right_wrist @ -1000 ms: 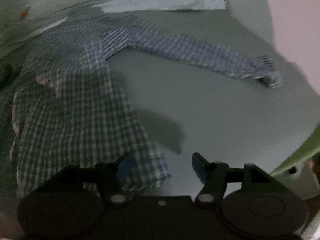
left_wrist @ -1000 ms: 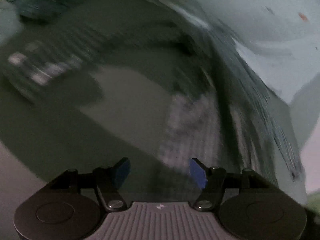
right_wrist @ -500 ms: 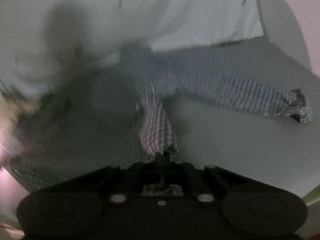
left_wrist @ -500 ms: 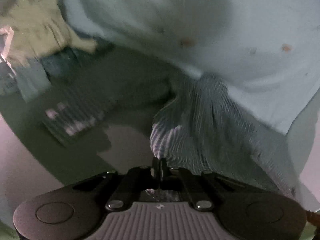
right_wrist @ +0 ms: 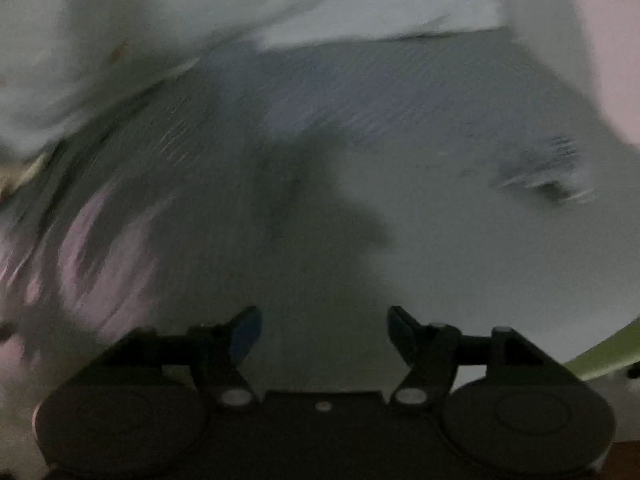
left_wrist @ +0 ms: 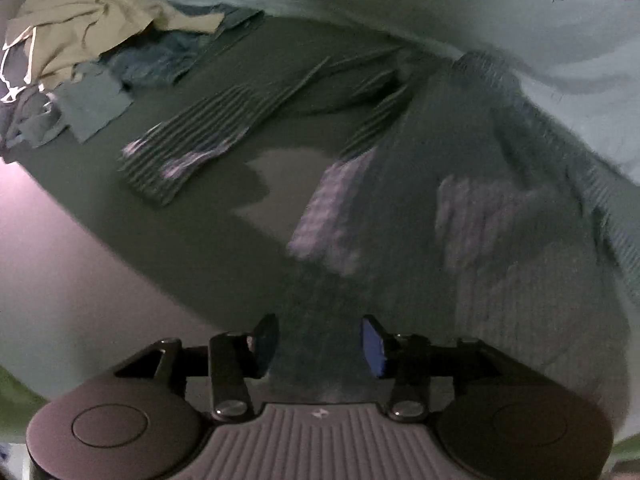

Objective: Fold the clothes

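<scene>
A blue and white checked shirt [left_wrist: 460,220] lies spread on the grey bed surface [left_wrist: 224,240], one sleeve [left_wrist: 192,152] stretched out to the left. My left gripper [left_wrist: 318,344] is open, with a strip of the shirt's hem lying between its blue pads. In the blurred right wrist view the shirt [right_wrist: 132,216] lies at the left, and its other sleeve ends in a cuff [right_wrist: 548,176] at the right. My right gripper [right_wrist: 324,330] is open and empty over the bare bed surface.
A pile of other clothes [left_wrist: 80,36], tan and blue, sits at the far left of the bed. A pale blanket [left_wrist: 480,8] lies along the back and shows in the right wrist view [right_wrist: 200,20]. The bed's edge curves at lower left.
Both grippers were shut on the shirt's hem half a second ago and are now open. The shirt has dropped back flat onto the bed.
</scene>
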The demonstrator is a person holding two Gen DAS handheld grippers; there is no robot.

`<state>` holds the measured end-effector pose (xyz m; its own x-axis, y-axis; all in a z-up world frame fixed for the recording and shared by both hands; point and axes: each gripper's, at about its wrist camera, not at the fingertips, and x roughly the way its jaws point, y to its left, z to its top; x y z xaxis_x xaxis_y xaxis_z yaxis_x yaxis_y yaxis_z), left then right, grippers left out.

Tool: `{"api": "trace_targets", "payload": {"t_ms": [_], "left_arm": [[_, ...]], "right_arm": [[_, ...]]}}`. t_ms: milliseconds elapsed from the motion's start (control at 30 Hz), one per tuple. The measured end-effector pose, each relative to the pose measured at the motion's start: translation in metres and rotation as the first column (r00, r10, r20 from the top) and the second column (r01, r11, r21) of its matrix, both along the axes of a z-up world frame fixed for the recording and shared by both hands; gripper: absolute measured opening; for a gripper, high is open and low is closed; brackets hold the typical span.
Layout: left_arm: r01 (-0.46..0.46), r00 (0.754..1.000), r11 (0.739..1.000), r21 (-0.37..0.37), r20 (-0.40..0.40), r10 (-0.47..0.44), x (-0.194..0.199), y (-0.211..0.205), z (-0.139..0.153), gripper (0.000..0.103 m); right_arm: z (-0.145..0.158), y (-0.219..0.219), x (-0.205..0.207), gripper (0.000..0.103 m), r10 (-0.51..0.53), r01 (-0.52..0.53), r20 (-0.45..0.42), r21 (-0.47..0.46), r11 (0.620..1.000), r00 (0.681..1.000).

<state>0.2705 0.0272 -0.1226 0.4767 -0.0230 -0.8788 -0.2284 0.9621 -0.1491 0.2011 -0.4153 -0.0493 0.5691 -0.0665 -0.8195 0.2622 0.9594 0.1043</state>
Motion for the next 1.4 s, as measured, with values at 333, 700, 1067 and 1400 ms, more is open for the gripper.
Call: {"api": "trace_targets", "payload": {"t_ms": [333,700,1067,1400], "left_arm": [[-0.007,0.998,1.000,-0.022,0.055,0.009,0.035,-0.135,0.010,0.061],[-0.027,0.999,0.995,0.100,0.039,0.023,0.024,-0.222,0.014,0.061],[-0.125,0.992,0.983,0.132,0.004,0.125,0.005,-0.184,0.011,0.066],[-0.118,0.992,0.957,0.265,-0.013,0.126,-0.006,-0.080,-0.009,0.073]], "right_arm": [[-0.053,-0.213,0.061,0.073,-0.573,0.538,-0.031,0.390,0.747,0.819],[-0.028,-0.280,0.142,0.011,-0.506,0.470,0.091,0.261,0.843,0.857],[0.020,-0.321,0.279,0.051,-0.411,0.429,0.204,-0.053,0.902,0.889],[-0.064,-0.117,0.167,0.043,-0.057,0.039,0.065,0.256,0.966,0.996]]}}
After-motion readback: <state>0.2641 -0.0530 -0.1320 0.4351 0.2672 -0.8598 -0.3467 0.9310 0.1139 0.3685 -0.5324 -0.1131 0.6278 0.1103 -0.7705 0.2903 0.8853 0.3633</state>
